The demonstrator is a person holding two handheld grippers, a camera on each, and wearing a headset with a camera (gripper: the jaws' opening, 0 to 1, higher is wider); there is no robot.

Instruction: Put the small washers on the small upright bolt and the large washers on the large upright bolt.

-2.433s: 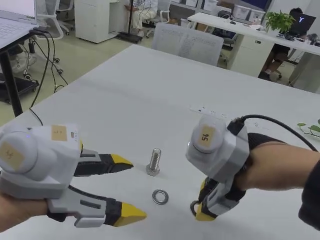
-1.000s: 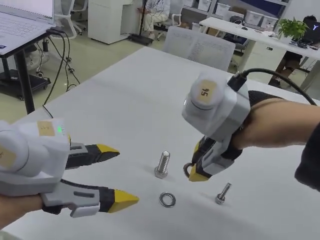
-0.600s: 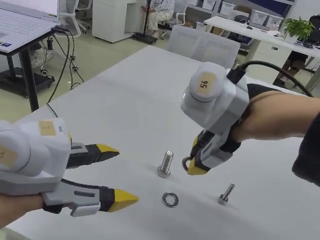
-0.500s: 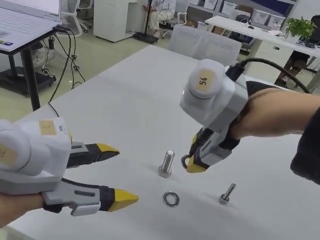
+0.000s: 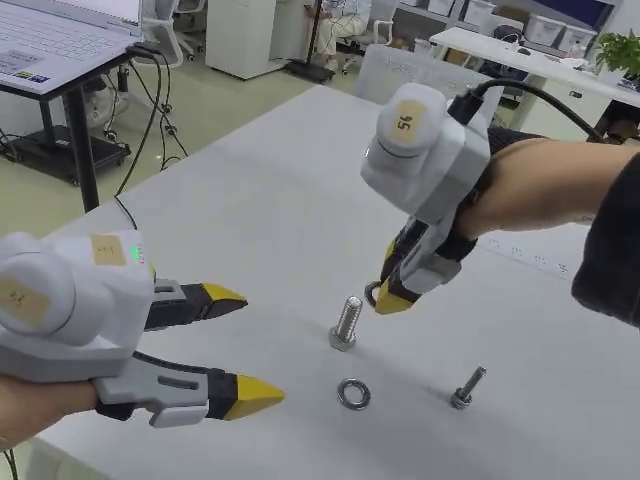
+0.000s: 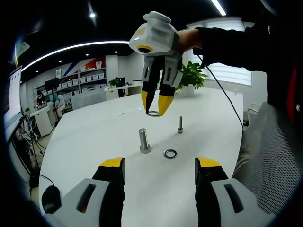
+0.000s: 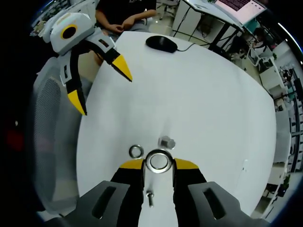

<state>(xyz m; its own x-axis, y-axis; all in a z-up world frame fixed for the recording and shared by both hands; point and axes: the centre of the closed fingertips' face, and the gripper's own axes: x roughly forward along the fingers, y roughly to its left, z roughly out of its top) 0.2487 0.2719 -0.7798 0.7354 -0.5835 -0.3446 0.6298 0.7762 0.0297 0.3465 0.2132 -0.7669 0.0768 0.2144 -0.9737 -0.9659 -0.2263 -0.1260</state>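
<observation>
Right claw (image 5: 381,299) nearer bolt (image 5: 346,323), washer (image 7: 158,153) level

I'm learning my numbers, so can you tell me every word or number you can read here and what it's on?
"56" or "54", hard to tell: yellow sticker on top of the right hand-held gripper.
Yellow stickers on the left hand-held gripper: marks too faint to read.
Laptop screen: too small to read.

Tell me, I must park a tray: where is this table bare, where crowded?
Bare: the table beyond the large bolt, toward the far edge. Crowded: nearer, where that bolt, a loose washer and small bolt sit between left gripper and right gripper with its held washer.
</observation>
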